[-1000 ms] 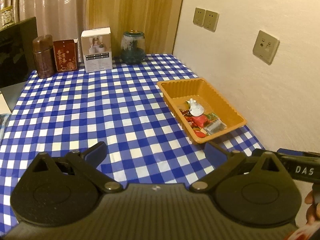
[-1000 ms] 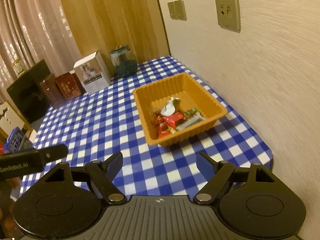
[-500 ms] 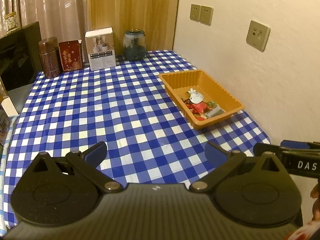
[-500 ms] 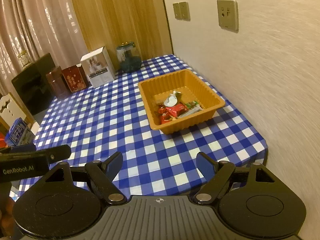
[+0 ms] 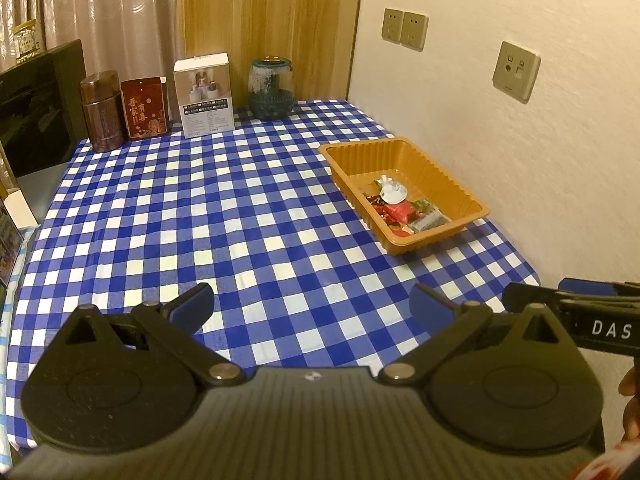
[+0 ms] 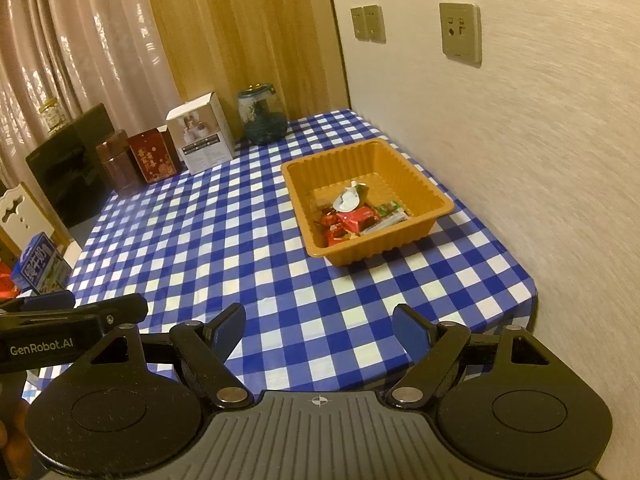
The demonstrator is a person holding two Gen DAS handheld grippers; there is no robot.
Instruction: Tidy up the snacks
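1. Warm, yellowish indoor light fills both views; the level is moderate, not bright.
2. The curtain (image 6: 92, 60), left of the orange tray (image 6: 416, 236), carries soft vertical sheen.
3. The wall (image 6: 540, 140) right of the tray looks streaked in the right wrist view.
4. Fisheye bending curves the edges, and the corners go black.
5. The tray's shadow is faint.

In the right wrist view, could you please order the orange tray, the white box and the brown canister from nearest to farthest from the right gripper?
From the right gripper:
1. Orange tray, ahead, by the wall.
2. White box, far edge, left of the glass jar.
3. Brown canister, far left corner.
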